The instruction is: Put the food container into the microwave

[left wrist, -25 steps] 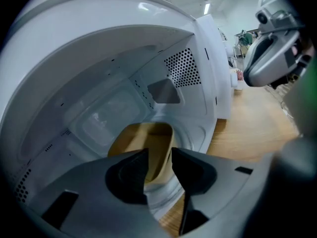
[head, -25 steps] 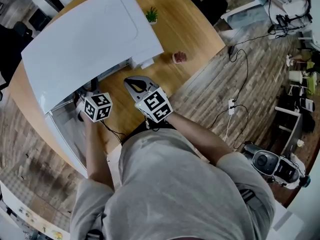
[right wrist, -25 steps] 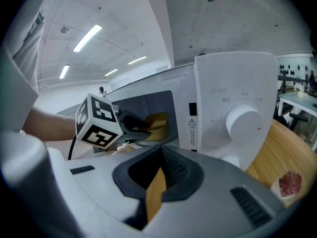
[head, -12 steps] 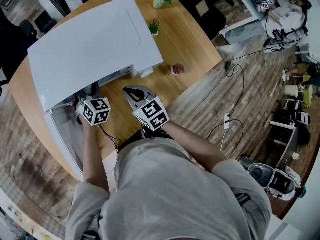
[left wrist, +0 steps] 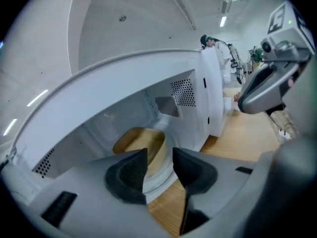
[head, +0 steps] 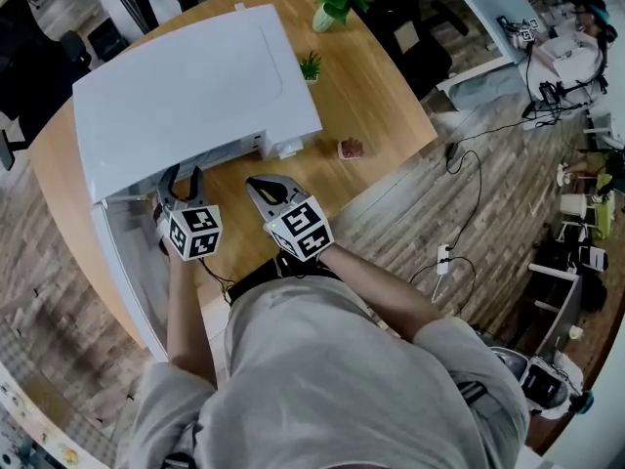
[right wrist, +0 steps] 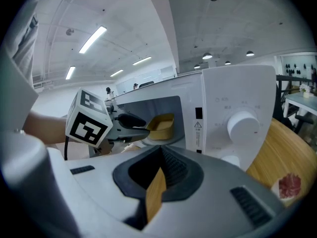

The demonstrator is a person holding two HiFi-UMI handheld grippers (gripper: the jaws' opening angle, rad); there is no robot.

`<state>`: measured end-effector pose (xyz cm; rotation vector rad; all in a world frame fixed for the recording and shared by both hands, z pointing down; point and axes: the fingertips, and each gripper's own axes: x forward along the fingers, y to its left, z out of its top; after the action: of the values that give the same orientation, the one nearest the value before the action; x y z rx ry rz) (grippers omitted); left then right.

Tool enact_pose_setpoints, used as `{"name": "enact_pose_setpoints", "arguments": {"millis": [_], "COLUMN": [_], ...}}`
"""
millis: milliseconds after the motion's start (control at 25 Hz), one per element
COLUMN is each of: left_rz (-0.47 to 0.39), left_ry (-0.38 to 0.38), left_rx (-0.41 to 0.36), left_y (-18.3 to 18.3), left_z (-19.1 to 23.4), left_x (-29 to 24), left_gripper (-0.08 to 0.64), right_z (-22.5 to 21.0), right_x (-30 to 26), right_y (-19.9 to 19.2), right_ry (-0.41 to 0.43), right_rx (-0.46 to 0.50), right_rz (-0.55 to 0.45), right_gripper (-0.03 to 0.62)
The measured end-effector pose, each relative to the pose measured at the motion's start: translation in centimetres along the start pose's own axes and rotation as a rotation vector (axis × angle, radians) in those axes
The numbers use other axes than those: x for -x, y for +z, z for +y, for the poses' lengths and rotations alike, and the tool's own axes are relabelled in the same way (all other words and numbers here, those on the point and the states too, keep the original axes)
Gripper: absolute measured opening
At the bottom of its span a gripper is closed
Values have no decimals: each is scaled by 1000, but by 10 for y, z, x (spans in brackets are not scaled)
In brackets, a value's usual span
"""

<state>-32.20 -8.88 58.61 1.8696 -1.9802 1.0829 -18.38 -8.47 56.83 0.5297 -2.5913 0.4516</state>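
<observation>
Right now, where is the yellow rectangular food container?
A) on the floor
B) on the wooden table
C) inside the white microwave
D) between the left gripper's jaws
C: the yellow food container sits inside the white microwave, past the left gripper, whose empty jaws have just opened.

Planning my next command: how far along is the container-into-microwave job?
Done: the food container sits inside the microwave. In hand: the left gripper hangs at the opening, jaws just opened, nothing gripped between them; the right gripper is shut and empty. Left: draw the left gripper clear, and probably shut the door, which stands open.
</observation>
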Motion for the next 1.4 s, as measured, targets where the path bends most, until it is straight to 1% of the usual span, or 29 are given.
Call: {"name": "enact_pose_setpoints", "arguments": {"millis": [160, 240, 480, 600, 680, 800, 880, 960, 1200, 1280, 1400], "left_rz": [-17, -21, -58, -73, -83, -104, -113, -132, -231, -249, -271], "left_ry": [-3, -9, -29, -47, -60, -72, -87, -104, -131, -137, -138], "left_rx": [62, 107, 330, 400, 438, 467, 477, 483, 485, 486, 478], "left_y": [3, 3, 6, 7, 7, 15, 20, 27, 64, 71, 81], "left_z": [-11, -16, -28, -39, -47, -54, -61, -67, -64, -63, -60], "left_x": [16, 23, 46, 58, 67, 75, 82, 88, 97, 101, 106], "left_gripper": [172, 168, 136, 106, 66, 22, 12, 12, 12, 12, 12], "right_z": [3, 6, 12, 15, 18, 14, 12, 13, 5, 5, 6], "right_x": [4, 5, 11, 17, 23, 28, 34, 38, 46, 50, 56], "right_y": [1, 0, 1, 8, 12, 16, 17, 17, 42, 49, 63], "right_ry": [20, 32, 52, 71, 88, 74, 57, 47, 32, 35, 33], "right_rx": [18, 23, 48, 37, 27, 38, 47, 48, 46, 35, 49], "right_rz": [-3, -4, -18, -53, -72, -87, -93, -105, -140, -158, -189], "right_gripper": [5, 5, 5, 5, 5, 3, 4, 3, 3, 3, 3]}}
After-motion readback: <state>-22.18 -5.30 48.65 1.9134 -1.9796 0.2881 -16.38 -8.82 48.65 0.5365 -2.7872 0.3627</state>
